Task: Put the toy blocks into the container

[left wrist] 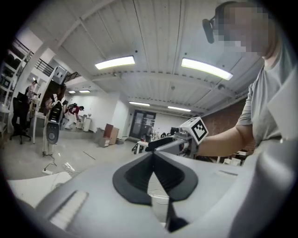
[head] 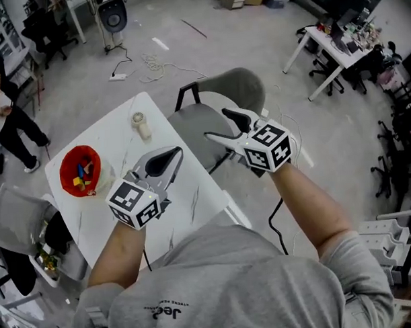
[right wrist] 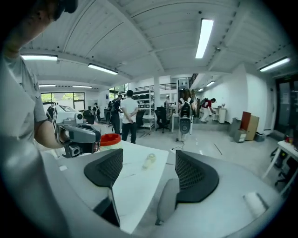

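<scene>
Near the table (head: 124,153), both claws were empty (left gripper (head: 171,156) shut, right gripper (head: 215,123) wide); a careless swing could have tipped the container (head: 64,165).

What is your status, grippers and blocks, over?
Left gripper shut, empty; right gripper open, empty. Toy blocks lie in red container. Small pale object on table, apart from container.
</scene>
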The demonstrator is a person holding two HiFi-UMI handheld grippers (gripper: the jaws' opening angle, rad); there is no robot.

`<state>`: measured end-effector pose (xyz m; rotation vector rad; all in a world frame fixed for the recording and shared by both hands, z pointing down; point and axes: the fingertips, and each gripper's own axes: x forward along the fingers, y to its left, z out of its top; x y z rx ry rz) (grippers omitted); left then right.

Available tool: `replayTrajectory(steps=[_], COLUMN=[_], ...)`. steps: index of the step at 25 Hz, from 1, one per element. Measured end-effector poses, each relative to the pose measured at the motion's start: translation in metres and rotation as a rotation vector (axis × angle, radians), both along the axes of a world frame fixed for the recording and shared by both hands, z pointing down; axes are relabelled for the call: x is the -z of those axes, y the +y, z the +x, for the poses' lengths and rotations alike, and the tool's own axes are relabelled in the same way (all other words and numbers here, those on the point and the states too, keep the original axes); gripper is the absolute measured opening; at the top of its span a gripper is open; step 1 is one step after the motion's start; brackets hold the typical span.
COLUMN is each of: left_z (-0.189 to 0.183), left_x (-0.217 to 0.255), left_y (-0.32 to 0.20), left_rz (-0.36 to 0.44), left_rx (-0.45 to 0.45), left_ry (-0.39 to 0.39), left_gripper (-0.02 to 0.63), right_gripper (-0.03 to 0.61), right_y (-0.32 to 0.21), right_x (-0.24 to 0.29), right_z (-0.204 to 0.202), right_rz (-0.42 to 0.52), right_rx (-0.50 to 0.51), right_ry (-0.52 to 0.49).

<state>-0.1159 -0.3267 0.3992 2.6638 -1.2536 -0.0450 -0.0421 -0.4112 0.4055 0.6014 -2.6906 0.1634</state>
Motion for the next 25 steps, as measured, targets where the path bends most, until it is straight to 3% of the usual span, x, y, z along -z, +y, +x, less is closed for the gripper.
replayTrajectory(steps=[2, 9, 17, 25], left_z=[0.033, 0.131, 0.231, 0.288], left_x=[0.005, 0.009, 0.016, 0.028], left_y=[-0.002, 0.011, 0.042, 0.059], left_rz=[0.005, 0.019, 0.016, 0.021], left_rx=[-0.047, -0.145, -0.205, -0.222], left_ry=[0.001, -0.016, -0.012, -0.024], left_gripper=[0.058, 0.058, 0.058, 0.058], right_gripper=[0.34, 0.163, 0.012, 0.003], right_y=[0.006, 0.055, 0.121, 0.161], right_x=[0.005, 0.01, 0.024, 0.03], right_z=[0.049, 0.212, 0.362, 0.446], right_rz=[0.014, 0.052, 0.094, 0.108], right_rx=[-0.063, -0.257, -0.438, -0.496], right_ry=[-0.006, -0.045, -0.151, -0.205])
